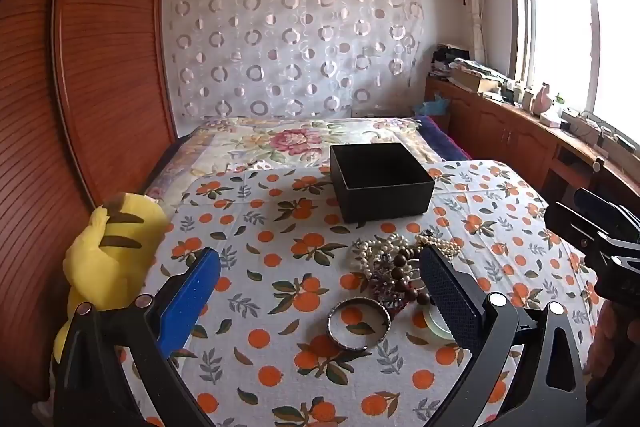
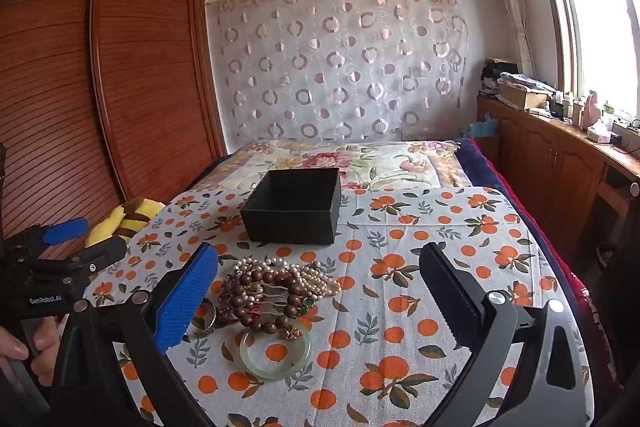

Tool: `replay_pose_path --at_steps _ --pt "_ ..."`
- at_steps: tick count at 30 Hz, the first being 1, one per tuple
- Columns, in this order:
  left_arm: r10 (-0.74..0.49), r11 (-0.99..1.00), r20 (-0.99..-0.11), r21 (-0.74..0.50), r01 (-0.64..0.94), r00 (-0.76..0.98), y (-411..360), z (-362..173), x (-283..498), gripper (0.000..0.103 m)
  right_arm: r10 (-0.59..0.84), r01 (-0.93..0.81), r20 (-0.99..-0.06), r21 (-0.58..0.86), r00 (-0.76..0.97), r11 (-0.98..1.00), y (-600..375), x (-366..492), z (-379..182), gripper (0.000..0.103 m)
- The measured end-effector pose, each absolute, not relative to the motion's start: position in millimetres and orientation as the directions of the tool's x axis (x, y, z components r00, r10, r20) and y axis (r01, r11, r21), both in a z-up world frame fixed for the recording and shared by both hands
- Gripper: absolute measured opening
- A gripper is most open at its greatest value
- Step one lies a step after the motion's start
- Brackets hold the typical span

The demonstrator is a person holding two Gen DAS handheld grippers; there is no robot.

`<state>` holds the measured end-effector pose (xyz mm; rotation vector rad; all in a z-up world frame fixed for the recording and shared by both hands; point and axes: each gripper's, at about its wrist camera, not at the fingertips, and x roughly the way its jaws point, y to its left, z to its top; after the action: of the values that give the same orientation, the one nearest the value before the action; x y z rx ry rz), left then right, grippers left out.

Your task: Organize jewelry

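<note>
A heap of jewelry (image 1: 394,261) lies on the orange-print cloth: pearl strands, brown wooden beads, a silver bangle (image 1: 359,323) and a pale jade bangle (image 2: 276,353). The heap also shows in the right wrist view (image 2: 272,287). An open black box (image 1: 380,179) stands behind it, empty as far as I see; it also shows in the right wrist view (image 2: 294,205). My left gripper (image 1: 320,267) is open, above the cloth, left of the heap. My right gripper (image 2: 318,267) is open, with the heap by its blue finger.
A yellow plush toy (image 1: 116,251) lies at the cloth's left edge. A wooden wardrobe (image 1: 80,67) stands on the left. A flowered bedspread (image 1: 304,137) lies behind the box. A cluttered wooden cabinet (image 1: 520,123) runs under the window on the right.
</note>
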<state>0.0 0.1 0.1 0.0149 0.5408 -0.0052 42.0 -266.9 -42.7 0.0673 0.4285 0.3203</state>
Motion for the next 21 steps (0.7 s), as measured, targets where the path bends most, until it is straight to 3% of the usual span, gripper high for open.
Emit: replay_pose_path --at_steps 21 --pt "-0.004 1.0 -0.506 0.009 0.01 0.863 0.4 0.2 -0.2 0.097 0.315 -0.29 -0.403 0.125 0.859 0.949 -266.6 41.9 -43.9 0.101"
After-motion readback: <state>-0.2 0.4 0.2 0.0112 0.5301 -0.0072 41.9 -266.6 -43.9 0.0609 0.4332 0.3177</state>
